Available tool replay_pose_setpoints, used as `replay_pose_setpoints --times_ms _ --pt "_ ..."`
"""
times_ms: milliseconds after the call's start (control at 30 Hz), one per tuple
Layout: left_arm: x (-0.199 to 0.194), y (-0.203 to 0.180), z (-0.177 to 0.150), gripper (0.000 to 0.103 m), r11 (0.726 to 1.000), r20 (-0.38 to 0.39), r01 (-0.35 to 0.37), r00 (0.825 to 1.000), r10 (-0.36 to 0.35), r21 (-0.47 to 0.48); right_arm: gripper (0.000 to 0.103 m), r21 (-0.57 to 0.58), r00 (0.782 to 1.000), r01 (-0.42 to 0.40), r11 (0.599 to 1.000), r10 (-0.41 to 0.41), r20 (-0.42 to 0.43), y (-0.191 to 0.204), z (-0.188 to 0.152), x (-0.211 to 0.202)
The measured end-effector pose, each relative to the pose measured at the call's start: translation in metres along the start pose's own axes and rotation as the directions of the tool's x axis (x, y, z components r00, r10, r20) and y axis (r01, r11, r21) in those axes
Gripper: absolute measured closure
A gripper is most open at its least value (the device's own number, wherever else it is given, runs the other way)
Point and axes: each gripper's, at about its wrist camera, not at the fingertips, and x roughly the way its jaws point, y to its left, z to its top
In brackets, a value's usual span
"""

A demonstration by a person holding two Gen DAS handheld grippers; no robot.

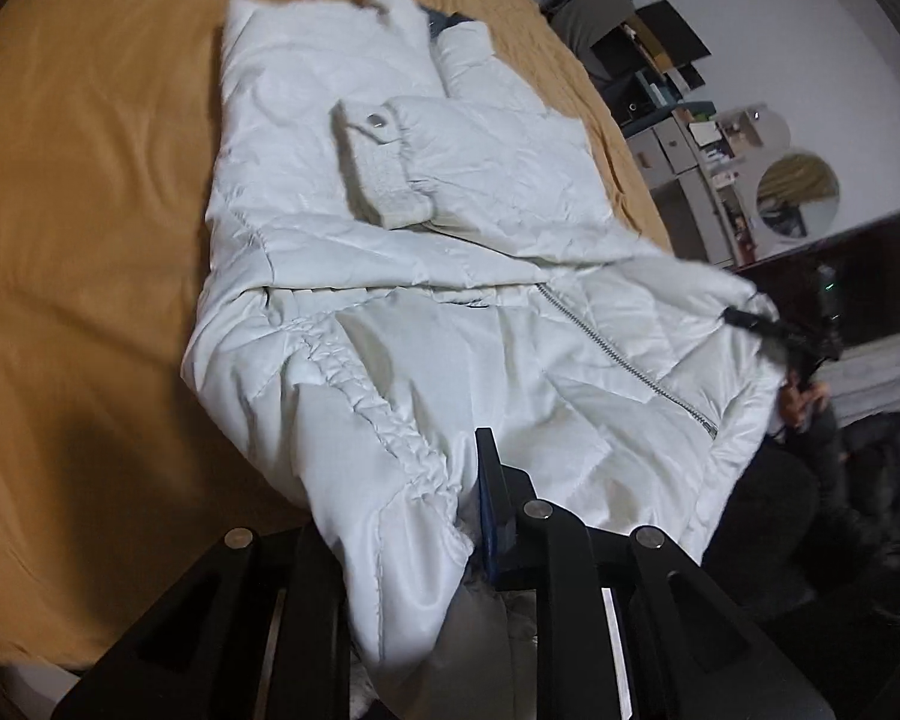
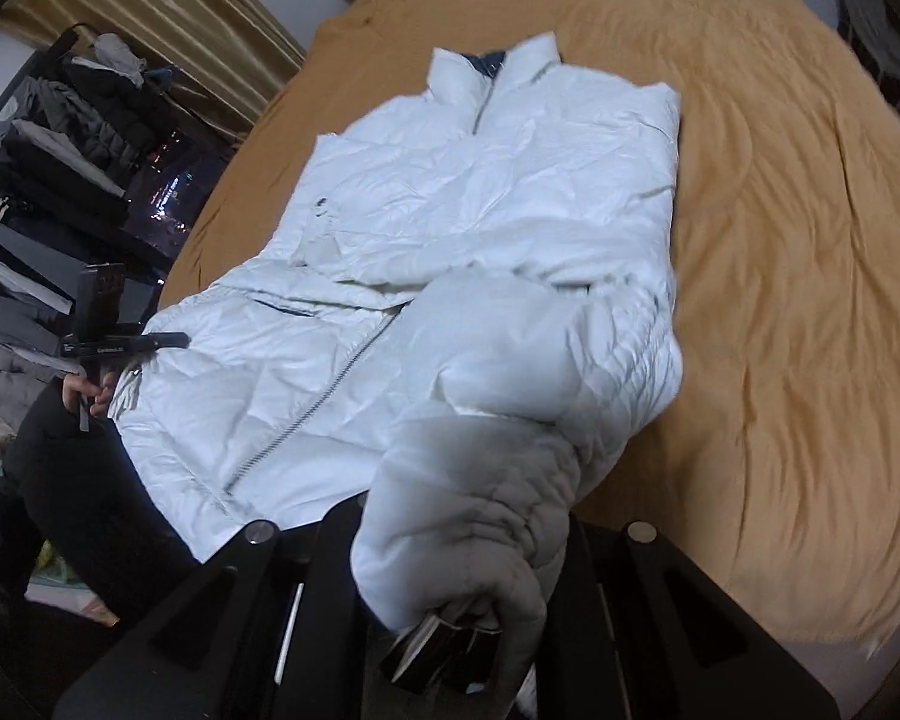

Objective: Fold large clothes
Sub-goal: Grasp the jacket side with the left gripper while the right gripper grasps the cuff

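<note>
A white puffer jacket (image 1: 426, 252) lies front up on a mustard bedspread (image 1: 90, 192), zipper closed. One sleeve is folded across its chest, the cuff (image 1: 378, 168) showing a snap. My left gripper (image 1: 444, 516) is shut on the jacket's hem at its gathered side. In the right wrist view the jacket (image 2: 480, 192) lies collar away from me. My right gripper (image 2: 462, 588) is shut on the hem, with bunched fabric (image 2: 480, 480) hanging over the fingers. Each gripper appears in the other's view, my right one (image 1: 762, 330) and my left one (image 2: 120, 342), both at the hem corners.
Shelves and a round mirror (image 1: 798, 192) stand past the bed's right side. A rack of dark clothes (image 2: 60, 150) and a gold curtain (image 2: 168, 12) are to the left. Dark bedding (image 1: 858, 480) lies near the bed edge.
</note>
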Motion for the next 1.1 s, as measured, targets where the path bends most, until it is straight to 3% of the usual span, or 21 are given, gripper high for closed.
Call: replay_pose_setpoints --times_ms 100,167,233,400,533,667,733,800,833,900,1000,1067,1100 --pt "0.002 0.008 0.004 0.085 0.999 0.002 0.012 1.000 -0.012 -0.044 0.091 0.093 0.998 -0.046 0.995 0.049 -0.030 -0.023 -0.011 0.010" --pt "-0.007 0.010 0.019 0.085 0.998 0.028 0.015 1.000 -0.013 -0.066 0.091 0.146 0.997 -0.080 0.986 0.082 -0.004 -0.030 0.004 0.012" --pt "-0.020 0.009 0.040 0.084 0.996 0.072 0.030 0.997 -0.024 -0.081 0.091 0.191 0.991 -0.135 0.972 0.128 0.046 -0.037 0.029 0.007" --pt "-0.039 0.029 0.123 0.081 0.983 0.193 0.082 0.980 -0.049 -0.164 0.090 0.235 0.986 -0.141 0.962 0.115 0.123 -0.046 0.126 0.013" --pt "-0.006 0.069 0.208 0.081 0.919 0.287 0.176 0.955 -0.073 -0.353 0.085 0.365 0.977 -0.165 0.916 0.102 0.185 -0.085 0.199 0.039" --pt "0.056 0.124 0.264 0.081 0.863 0.277 0.150 0.961 -0.012 -0.483 0.080 0.537 0.974 -0.187 0.822 0.082 0.213 -0.147 0.242 0.098" --pt "0.090 0.150 0.273 0.081 0.819 0.285 0.179 0.958 -0.020 -0.545 0.080 0.602 0.978 -0.175 0.779 0.069 0.195 -0.179 0.252 0.137" --pt "0.107 0.167 0.266 0.081 0.773 0.359 0.268 0.932 -0.057 -0.574 0.080 0.652 0.972 -0.221 0.725 0.107 0.211 -0.206 0.249 0.173" --pt "0.111 0.172 0.260 0.081 0.765 0.384 0.298 0.920 -0.071 -0.571 0.080 0.661 0.962 -0.260 0.704 0.131 0.239 -0.215 0.247 0.183" --pt "0.112 0.178 0.257 0.081 0.769 0.401 0.323 0.911 -0.095 -0.551 0.077 0.657 0.933 -0.353 0.666 0.199 0.300 -0.227 0.245 0.196" --pt "0.114 0.183 0.252 0.081 0.761 0.423 0.348 0.900 -0.106 -0.548 0.071 0.656 0.915 -0.403 0.639 0.272 0.297 -0.231 0.246 0.196" --pt "0.113 0.179 0.249 0.081 0.768 0.422 0.333 0.902 -0.090 -0.548 0.060 0.670 0.896 -0.445 0.595 0.305 0.324 -0.231 0.236 0.182" --pt "0.113 0.177 0.249 0.081 0.773 0.417 0.319 0.906 -0.078 -0.548 0.046 0.666 0.886 -0.464 0.584 0.312 0.344 -0.228 0.229 0.169"
